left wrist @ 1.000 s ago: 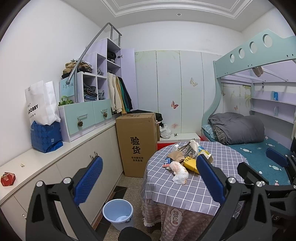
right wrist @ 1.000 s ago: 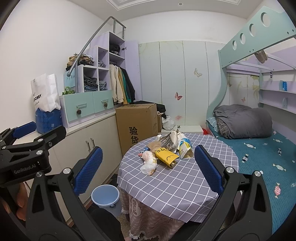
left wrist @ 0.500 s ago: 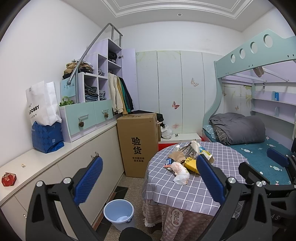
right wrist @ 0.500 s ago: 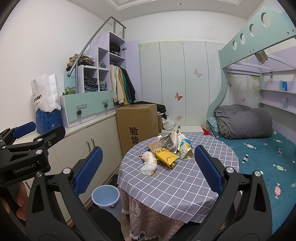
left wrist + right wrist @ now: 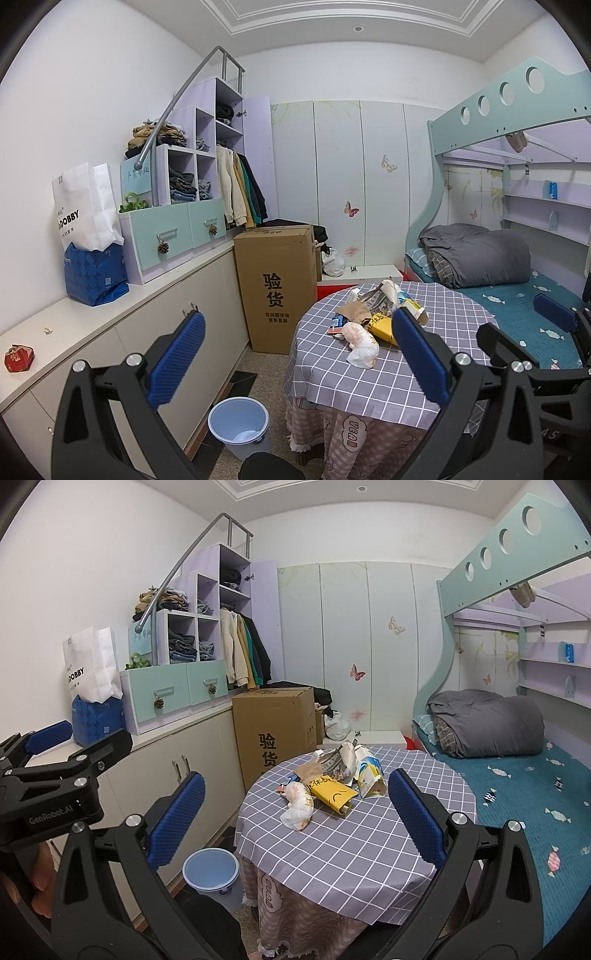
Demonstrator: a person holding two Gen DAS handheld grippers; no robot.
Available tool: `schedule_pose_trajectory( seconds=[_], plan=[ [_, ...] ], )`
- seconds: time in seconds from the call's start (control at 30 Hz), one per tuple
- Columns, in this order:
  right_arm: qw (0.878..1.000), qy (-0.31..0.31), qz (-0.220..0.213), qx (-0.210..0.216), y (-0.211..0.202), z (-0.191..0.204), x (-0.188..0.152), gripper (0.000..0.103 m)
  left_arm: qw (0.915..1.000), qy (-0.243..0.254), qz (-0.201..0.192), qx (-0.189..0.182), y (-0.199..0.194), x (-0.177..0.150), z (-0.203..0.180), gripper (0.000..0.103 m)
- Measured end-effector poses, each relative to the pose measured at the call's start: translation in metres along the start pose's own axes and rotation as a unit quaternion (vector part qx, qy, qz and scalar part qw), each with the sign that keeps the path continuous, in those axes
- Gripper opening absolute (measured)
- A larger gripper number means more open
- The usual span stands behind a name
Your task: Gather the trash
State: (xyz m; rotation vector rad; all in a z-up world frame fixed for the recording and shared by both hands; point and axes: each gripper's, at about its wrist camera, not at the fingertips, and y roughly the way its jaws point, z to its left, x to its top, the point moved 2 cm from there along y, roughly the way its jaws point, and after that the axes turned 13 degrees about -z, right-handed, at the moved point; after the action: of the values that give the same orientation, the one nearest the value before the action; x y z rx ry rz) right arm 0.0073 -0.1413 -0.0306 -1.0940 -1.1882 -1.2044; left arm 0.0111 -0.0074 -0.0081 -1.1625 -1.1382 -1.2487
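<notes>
The left gripper [image 5: 293,354] hovers with its jaws spread wide and nothing between them. Low and just left of the table, a pale blue waste bin [image 5: 238,422] stands on the floor, with something white lying at its bottom; in the right wrist view the same bin [image 5: 211,871] shows only its rim and blue interior. A tall cardboard box [image 5: 277,288] stands behind it against the cabinets.

The trash pile [image 5: 376,314] lies on the far half of the round worktop [image 5: 369,387], which carries a grey checked cloth. It sits ahead of both grippers and well apart from them, none of it between the jaws. In the left wrist view the right pad covers the pile's right edge, so the carton [image 5: 369,775] there is only partly seen. The right wrist view lays the pile open: a crumpled white bag [image 5: 297,803] nearest, a yellow wrapper [image 5: 332,794] beside it, brown paper and a printed packet behind. Small scraps at the pile's left edge are too small to make out.

The right gripper [image 5: 295,812] is likewise open wide and empty. Its view alone shows fingers [image 5: 40,867] of the hand under the left gripper's body, at the left edge. The bed [image 5: 517,782] runs along the right.
</notes>
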Motion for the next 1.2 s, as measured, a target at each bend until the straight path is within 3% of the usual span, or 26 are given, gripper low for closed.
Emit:
schedule_pose_trajectory(
  seconds=[1.2],
  plan=[
    [1.000, 0.001, 0.005, 0.002, -0.002, 0.010, -0.005, 0.097, 1.0000, 0.006, 0.004, 0.002, -0.001, 0.000, 0.003, 0.099]
  ],
)
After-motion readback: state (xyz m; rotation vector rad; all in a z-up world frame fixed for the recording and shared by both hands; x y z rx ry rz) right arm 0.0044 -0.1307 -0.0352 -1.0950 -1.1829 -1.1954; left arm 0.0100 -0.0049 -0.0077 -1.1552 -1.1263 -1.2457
